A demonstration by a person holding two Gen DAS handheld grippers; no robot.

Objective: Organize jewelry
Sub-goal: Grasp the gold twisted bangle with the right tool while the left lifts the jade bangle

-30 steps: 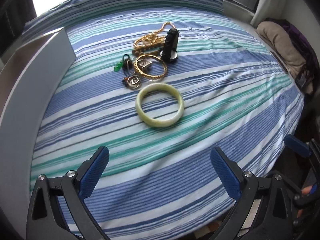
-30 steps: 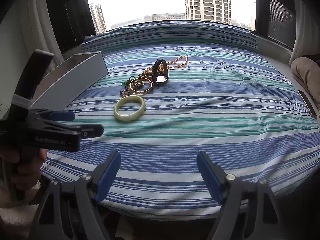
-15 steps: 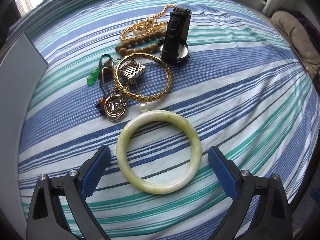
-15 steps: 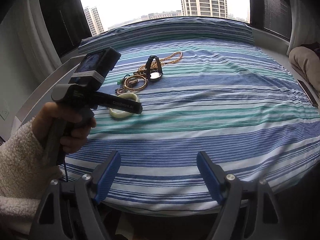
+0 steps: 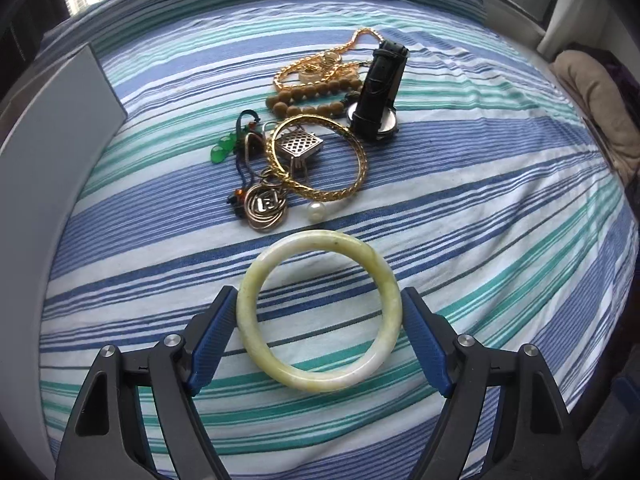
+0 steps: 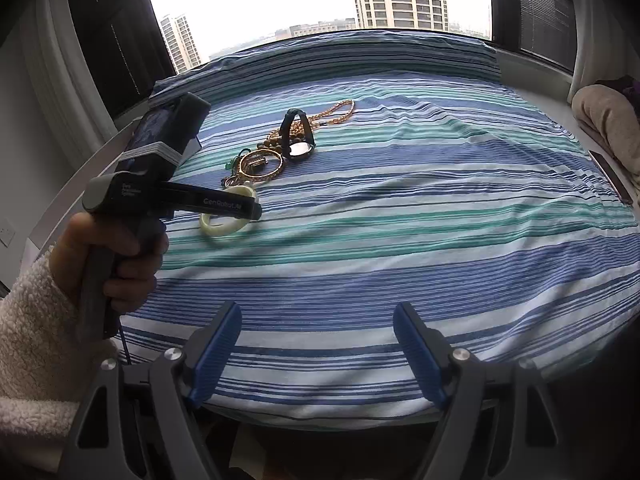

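Note:
A pale green jade bangle (image 5: 320, 376) lies flat on the striped bedsheet, also in the right wrist view (image 6: 224, 229). My left gripper (image 5: 318, 316) is open, its blue pads (image 5: 212, 340) on either side of the bangle, close to its rim; contact is unclear. Behind it lies a pile: a gold bangle (image 5: 320, 194), a silver charm (image 5: 301, 145), a ring pendant (image 5: 265, 205), a pearl (image 5: 315, 211), green beads (image 5: 223, 148), wooden beads (image 5: 308, 94), a gold chain (image 5: 320, 62) and a black watch (image 5: 380, 92). My right gripper (image 6: 318, 326) is open and empty near the bed's front edge.
A grey box wall (image 5: 60, 120) stands at the left of the bed. A beige cushion (image 5: 600, 108) lies at the far right. The hand holding the left gripper (image 6: 112, 248) shows in the right wrist view. Windows lie beyond the bed.
My left gripper moved forward and down to the jade bangle, and its pads now flank it. The right gripper stayed nearly still.

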